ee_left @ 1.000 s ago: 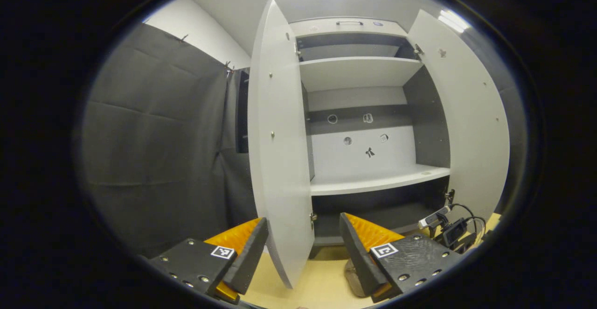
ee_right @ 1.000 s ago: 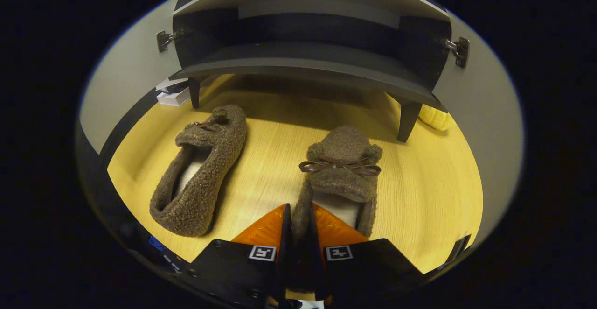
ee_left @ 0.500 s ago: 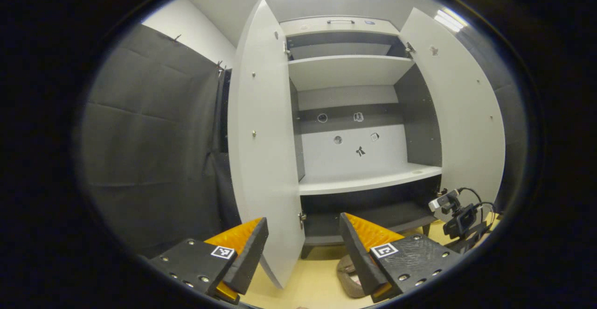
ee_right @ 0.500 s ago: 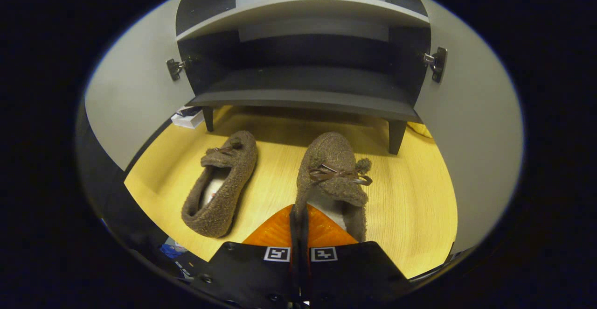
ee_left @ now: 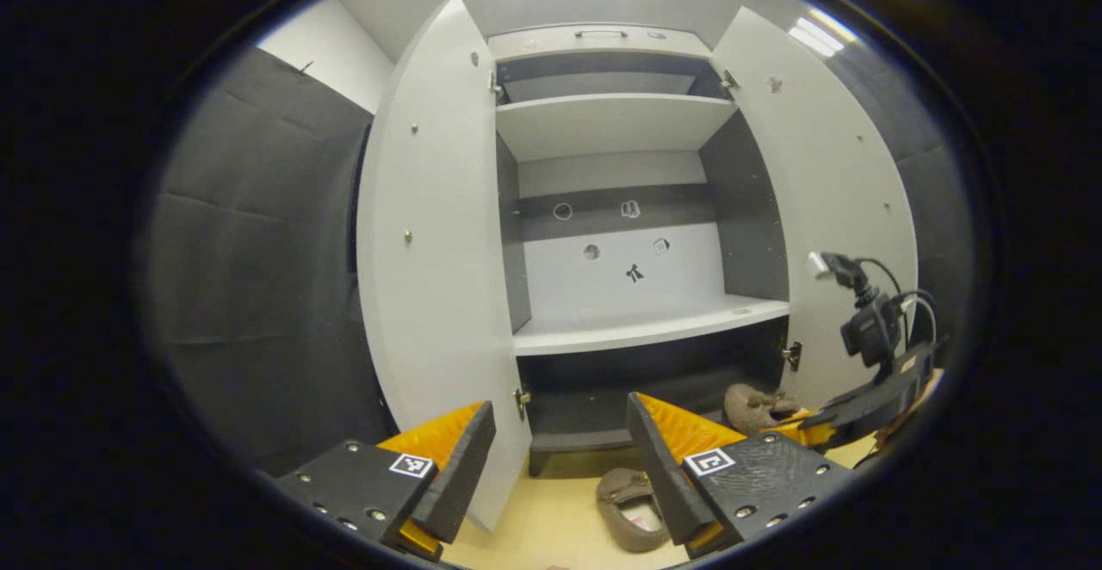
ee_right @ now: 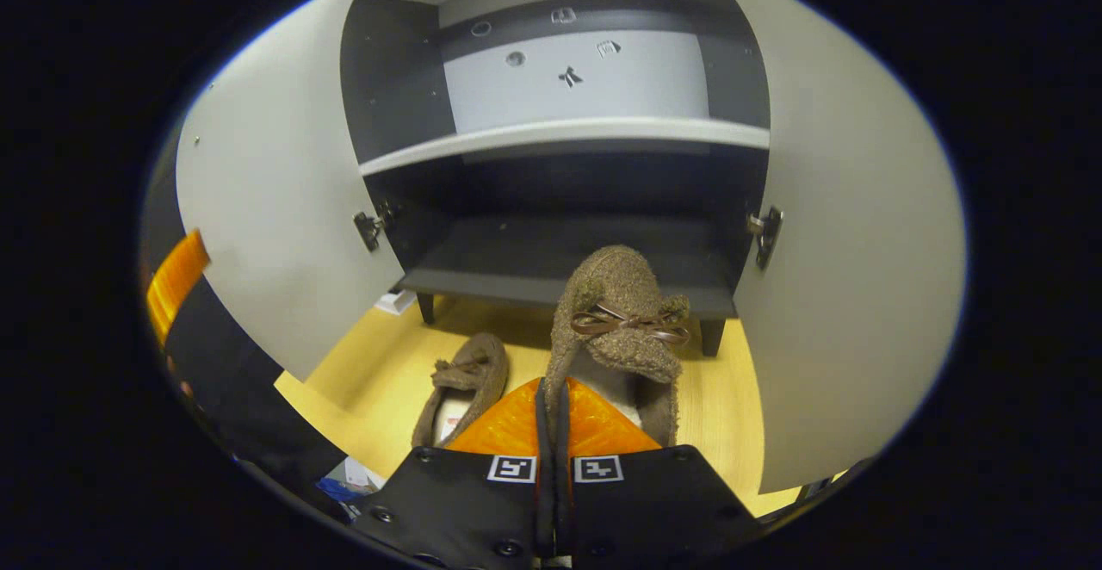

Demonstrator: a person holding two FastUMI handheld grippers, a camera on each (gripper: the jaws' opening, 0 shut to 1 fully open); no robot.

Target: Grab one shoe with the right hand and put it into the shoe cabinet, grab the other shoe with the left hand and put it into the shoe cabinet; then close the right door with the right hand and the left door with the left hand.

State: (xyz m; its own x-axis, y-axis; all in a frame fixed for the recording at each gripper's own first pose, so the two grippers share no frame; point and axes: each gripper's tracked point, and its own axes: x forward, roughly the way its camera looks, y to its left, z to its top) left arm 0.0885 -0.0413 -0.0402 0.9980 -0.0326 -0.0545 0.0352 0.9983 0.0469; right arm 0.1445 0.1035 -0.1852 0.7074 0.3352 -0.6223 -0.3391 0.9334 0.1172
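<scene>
Fingers of the right gripper (ee_right: pixel 551 432) are clenched on the heel rim of one shoe (ee_right: pixel 616 320), both pressing the fuzzy edge between them. That shoe hangs clear of the floor (ee_right: pixel 370 372), its long axis running straight ahead from the fingers, toe with the bow pointing at the bottom shelf (ee_right: pixel 551 260) of the cabinet (ee_right: pixel 568 131). The toe reads as just short of that shelf's front edge, near its right end, so the coming move is, by my judgement, a forward push along the shoe's own axis with a slight lift to clear the edge.

The left gripper (ee_left: pixel 560 458) is released, its fingers spread wide with nothing between them, aimed at the open cabinet from farther back. The other shoe (ee_left: pixel 633 505) lies on the floor in front of the cabinet, just below and beside this gripper's right finger, so the left hand is the nearer one for it.

Both doors stand wide open: left door (ee_left: pixel 430 277), right door (ee_left: pixel 835 208). The right gripper and its held shoe also show at the lower right of the left gripper view.
</scene>
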